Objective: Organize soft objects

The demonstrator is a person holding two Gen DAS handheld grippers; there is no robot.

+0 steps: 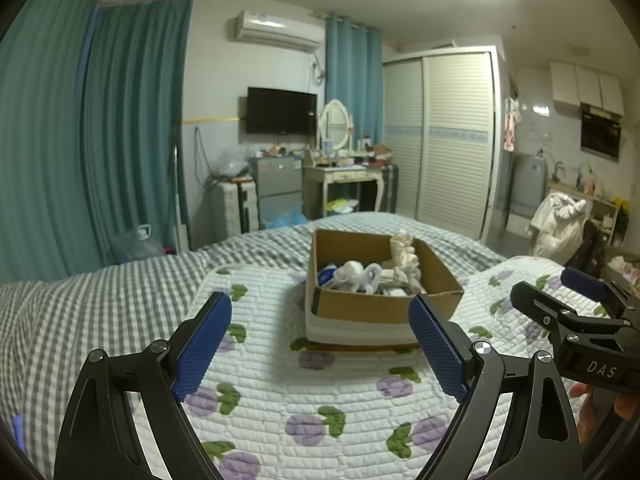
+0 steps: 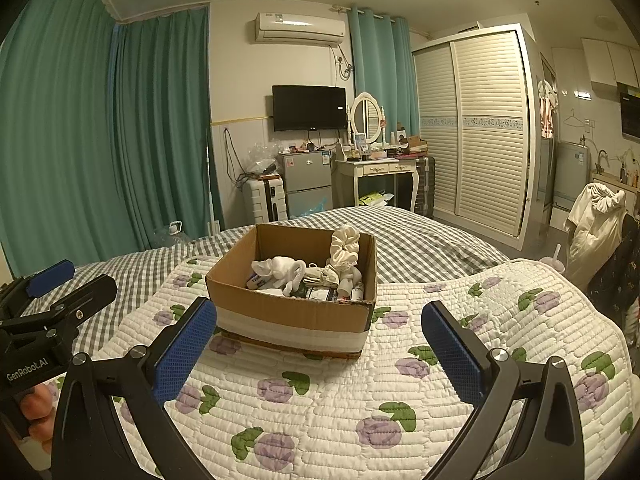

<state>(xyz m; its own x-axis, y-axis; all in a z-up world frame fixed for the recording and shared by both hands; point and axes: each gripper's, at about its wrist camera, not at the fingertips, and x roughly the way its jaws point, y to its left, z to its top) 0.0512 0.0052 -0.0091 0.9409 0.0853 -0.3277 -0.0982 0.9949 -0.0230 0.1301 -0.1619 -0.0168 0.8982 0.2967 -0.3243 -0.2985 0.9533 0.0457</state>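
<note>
Judging by looks, the cream scrunchie and white cloth bundle in the cardboard box on the quilt are light and squashy; I'd pinch a fold. Both my left claw and right claw gape empty, short of the box.

Right gripper jaws wide apart, empty, above floral quilt. Cardboard box ahead, holding cream scrunchie and white soft items
</note>
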